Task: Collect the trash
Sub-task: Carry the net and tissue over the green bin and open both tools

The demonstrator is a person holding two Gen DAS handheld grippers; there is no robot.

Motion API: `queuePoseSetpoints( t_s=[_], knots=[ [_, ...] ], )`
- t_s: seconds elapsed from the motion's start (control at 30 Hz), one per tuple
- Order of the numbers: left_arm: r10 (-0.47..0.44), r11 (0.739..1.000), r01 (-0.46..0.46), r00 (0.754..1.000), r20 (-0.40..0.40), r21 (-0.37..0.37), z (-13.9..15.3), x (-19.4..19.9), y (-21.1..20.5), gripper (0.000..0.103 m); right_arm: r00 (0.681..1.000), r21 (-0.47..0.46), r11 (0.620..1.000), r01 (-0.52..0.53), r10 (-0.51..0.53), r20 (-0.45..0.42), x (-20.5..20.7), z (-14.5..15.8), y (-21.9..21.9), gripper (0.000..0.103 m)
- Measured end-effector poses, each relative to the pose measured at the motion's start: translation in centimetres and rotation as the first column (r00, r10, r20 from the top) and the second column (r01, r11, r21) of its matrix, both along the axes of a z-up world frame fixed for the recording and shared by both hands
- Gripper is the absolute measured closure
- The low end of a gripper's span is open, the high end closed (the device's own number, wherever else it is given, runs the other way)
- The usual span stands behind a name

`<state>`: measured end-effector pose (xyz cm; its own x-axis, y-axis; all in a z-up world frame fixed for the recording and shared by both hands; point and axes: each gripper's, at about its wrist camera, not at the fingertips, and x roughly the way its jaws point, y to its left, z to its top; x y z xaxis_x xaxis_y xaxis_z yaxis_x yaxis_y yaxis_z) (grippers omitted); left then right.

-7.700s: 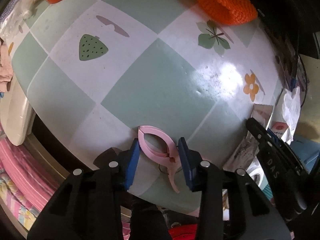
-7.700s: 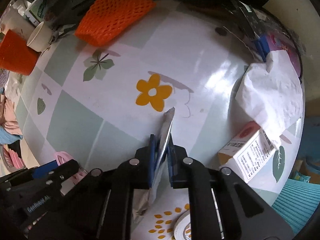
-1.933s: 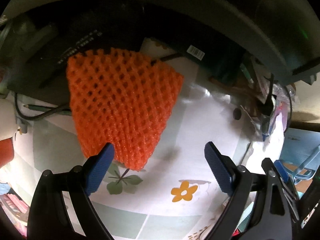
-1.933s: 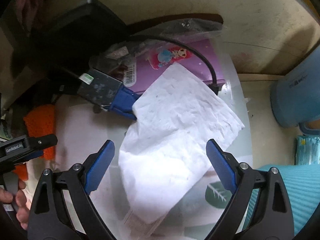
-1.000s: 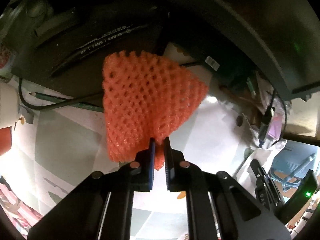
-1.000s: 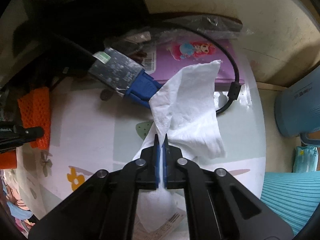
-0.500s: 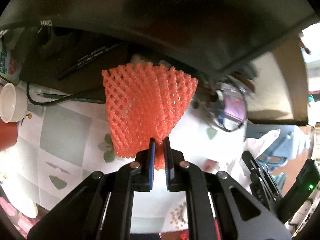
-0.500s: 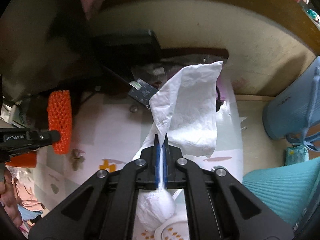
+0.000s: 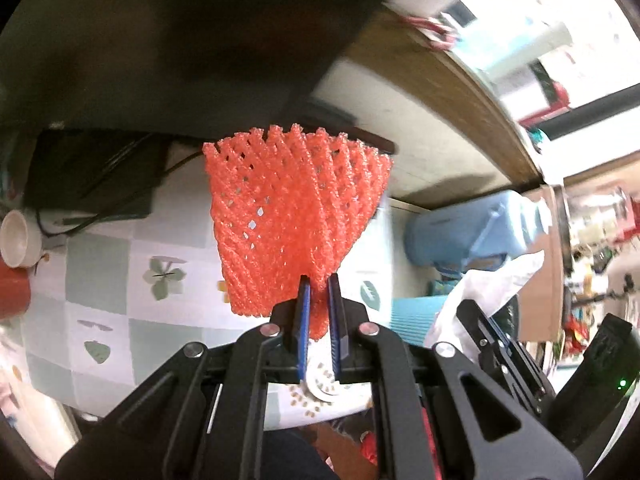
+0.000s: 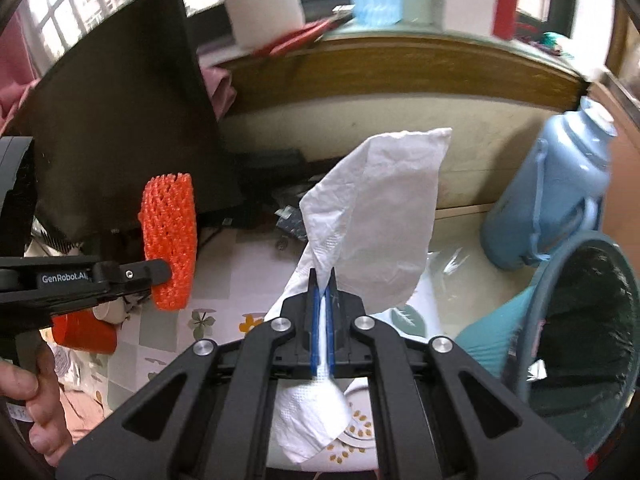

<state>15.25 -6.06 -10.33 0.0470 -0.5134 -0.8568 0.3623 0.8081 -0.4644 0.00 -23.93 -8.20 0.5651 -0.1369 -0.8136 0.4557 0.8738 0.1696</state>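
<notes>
Left wrist view: the left claw [image 9: 319, 296] is clamped on the lower corner of an orange foam fruit-netting sleeve [image 9: 296, 216], its blue pads pinching the mesh so the sleeve fans upward and clear of the desk [image 9: 100, 280] with the green-and-white checked cover. Gripping a corner makes sense for such a light, springy piece — the pinch crushes the foam enough to hold it, and the rest simply rides above the fingers.

From the right wrist view, the right claw [image 10: 323, 288] is pressed together on a crumpled white paper tissue [image 10: 380, 220]. One part stands up above the fingertips, and a wad bulges out below between the fingers. The left claw [image 10: 170, 276] shows at the left edge of that view, carrying the orange sleeve [image 10: 170, 236] edge-on, at about the same height as the tissue.

Both pieces of trash are held in the air above the desk, neither touching it. A round teal bin with a dark liner [image 10: 580, 340] sits low at the right, beside a pale blue plastic jug [image 10: 552, 200]. My guess is the bin is where both are bound; the tissue is nearer to it, and the sleeve is well to the left.
</notes>
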Motion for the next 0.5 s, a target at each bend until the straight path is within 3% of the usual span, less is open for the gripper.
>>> queuePoseSetpoints(
  t_s=[0.23,0.5],
  knots=[
    [-0.089,0.995,0.091,0.994,0.062,-0.028,2.7,-3.6,-4.3,0.095,0.995,-0.018,0.996,0.082,-0.081,0.058,-4.1,2.5,-3.0,0.100],
    [-0.146,0.989,0.149,0.983,0.107,-0.022,4.6,-9.4,-9.1,0.095,0.992,-0.014,0.996,0.093,-0.091,0.084,-8.8,3.3,-6.1,0.100]
  ],
)
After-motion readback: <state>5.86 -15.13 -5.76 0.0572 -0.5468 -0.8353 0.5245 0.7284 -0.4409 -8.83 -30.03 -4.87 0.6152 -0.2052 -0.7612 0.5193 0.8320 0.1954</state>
